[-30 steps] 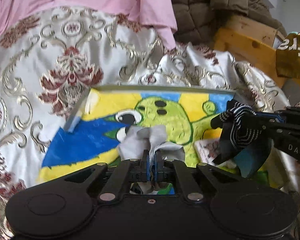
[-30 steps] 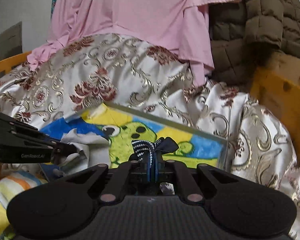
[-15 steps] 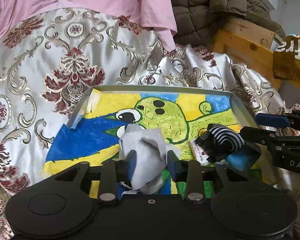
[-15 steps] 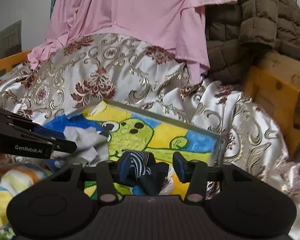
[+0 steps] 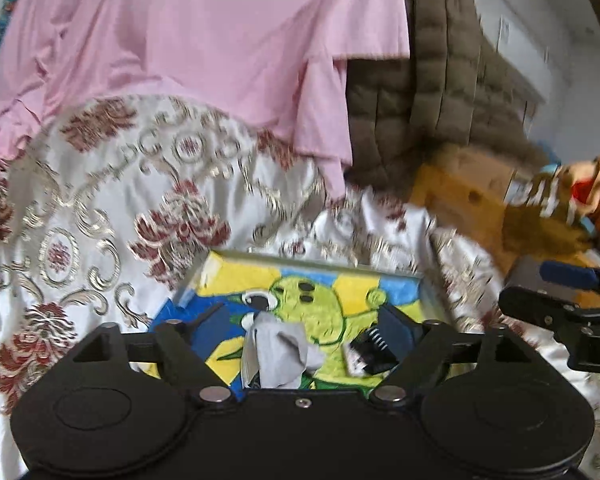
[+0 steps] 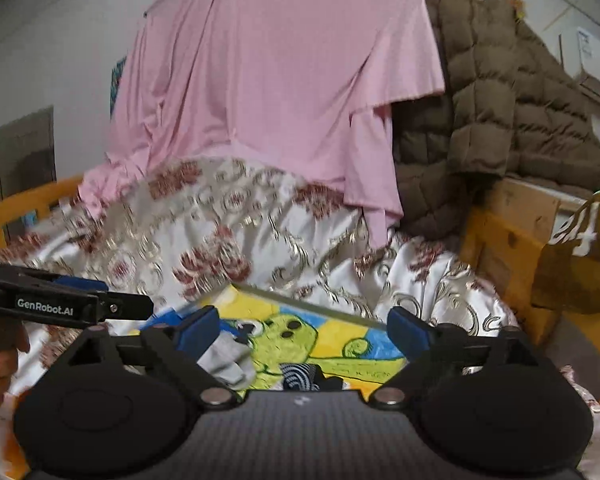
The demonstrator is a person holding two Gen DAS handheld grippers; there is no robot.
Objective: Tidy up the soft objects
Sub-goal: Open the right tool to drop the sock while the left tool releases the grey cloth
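Two grippers are held above a painted tray, each with its jaws spread wide and nothing pressed between them. Nearest, the left gripper (image 5: 300,328) has just been opened, and a grey cloth (image 5: 278,350) is seen lying loose on the tray (image 5: 430,292) below the gap, touched by neither finger. The right gripper (image 6: 304,330) has likewise just been opened; a striped sock (image 6: 298,376) is seen crumpled on the tray beneath it, just beside the grey cloth.

Both pieces are judged to be let go, yet they are bunched, not laid flat. A loose fold could be caught by a blue pad (image 6: 198,330) as a gripper is drawn away, and the piece could be dragged over the low rim. The tray is propped on a slippery patterned quilt (image 5: 100,208) and appears tilted, so it could be slid or tipped by a bump. Further back, a pink sheet (image 6: 284,92) and a brown padded coat (image 6: 500,120) are draped over a pile; neither is near enough to be disturbed.
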